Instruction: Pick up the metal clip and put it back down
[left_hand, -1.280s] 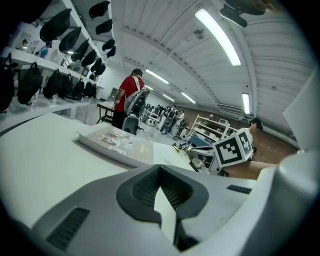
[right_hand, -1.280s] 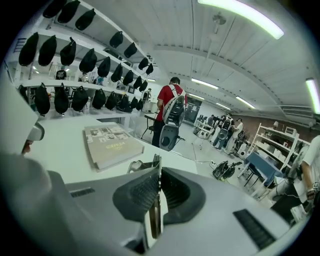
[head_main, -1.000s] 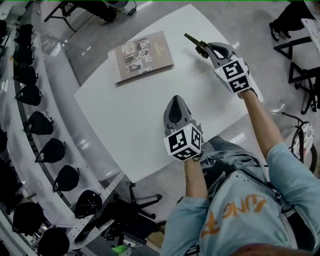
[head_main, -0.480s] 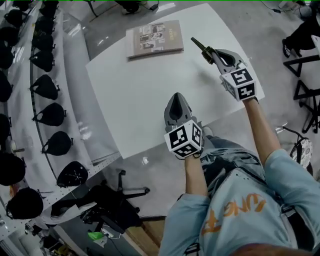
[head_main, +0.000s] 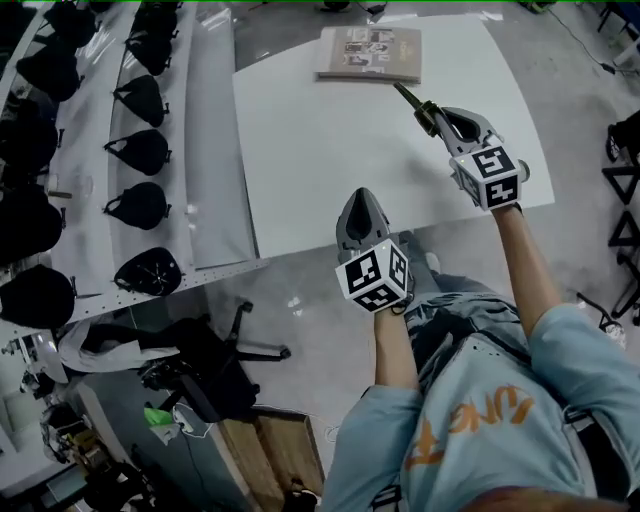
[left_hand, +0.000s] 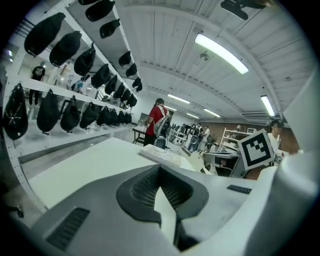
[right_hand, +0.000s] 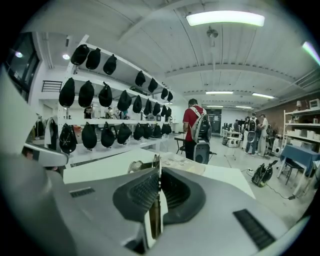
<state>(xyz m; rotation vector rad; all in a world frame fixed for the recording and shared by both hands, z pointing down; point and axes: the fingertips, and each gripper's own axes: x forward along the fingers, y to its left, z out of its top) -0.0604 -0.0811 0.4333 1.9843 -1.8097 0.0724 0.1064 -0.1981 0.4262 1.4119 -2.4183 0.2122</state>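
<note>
The metal clip (head_main: 418, 106), thin and dark olive, juts forward out of my right gripper (head_main: 438, 122), which is shut on it above the white table (head_main: 330, 150). In the right gripper view the clip (right_hand: 156, 176) stands edge-on between the closed jaws, its tip poking past them. My left gripper (head_main: 360, 205) hangs over the table's near edge, shut with nothing in it; the left gripper view shows its jaws (left_hand: 165, 200) pressed together and bare.
A magazine (head_main: 372, 53) lies at the table's far edge. Shelves of black caps (head_main: 140, 150) run along the left. A black office chair (head_main: 215, 355) stands below the table's near edge. People stand far off in the room (right_hand: 194, 127).
The head view has swung, so the table and magazine now sit higher and further right. Both grippers hold much the same pose; the right one still grips the clip.
</note>
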